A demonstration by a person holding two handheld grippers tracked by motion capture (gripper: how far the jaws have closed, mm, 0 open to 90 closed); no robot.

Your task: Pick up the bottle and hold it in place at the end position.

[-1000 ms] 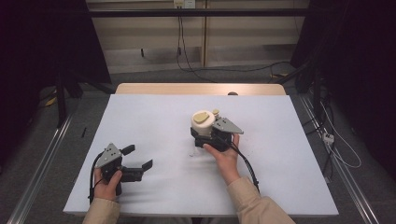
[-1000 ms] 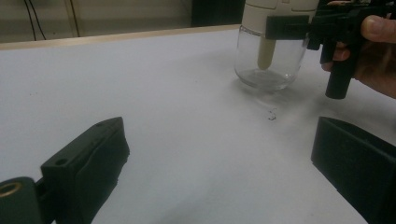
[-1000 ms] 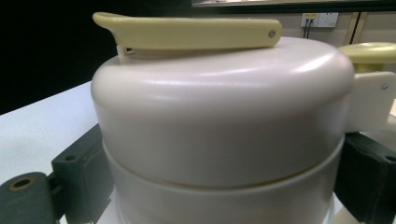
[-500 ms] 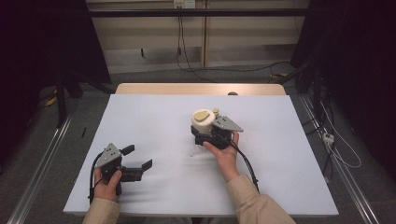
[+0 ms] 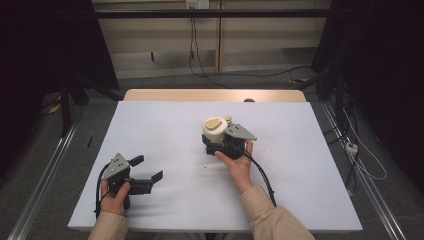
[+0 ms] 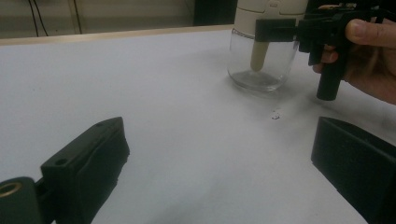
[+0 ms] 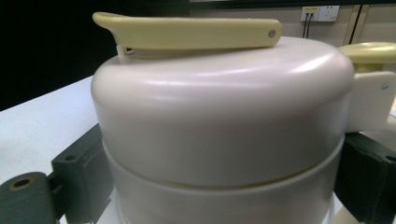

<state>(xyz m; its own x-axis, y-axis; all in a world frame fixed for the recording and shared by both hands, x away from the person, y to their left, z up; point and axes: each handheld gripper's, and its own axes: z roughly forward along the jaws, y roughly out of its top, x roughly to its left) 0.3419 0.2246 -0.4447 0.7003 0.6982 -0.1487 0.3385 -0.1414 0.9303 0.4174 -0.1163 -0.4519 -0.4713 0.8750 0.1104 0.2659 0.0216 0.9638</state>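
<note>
Nothing moved since earlier: right gripper [image 5: 218,141] jaws clasp jar [image 5: 214,131]; left gripper [image 5: 145,172] jaws wide, jar well beyond.

Cream lid [image 7: 219,107] close up between the black jaws

The right hand-held gripper [image 7: 219,186] has a jaw on each side of the container, under the lid. A pale yellow lever [image 7: 187,33] lies flat on top; white surface [image 7: 37,126] stretches behind.

Cream-lidded clear glass jar [image 5: 215,131], pale yellow flap [image 7: 187,32], perhaps white table [image 5: 165,125].
</note>
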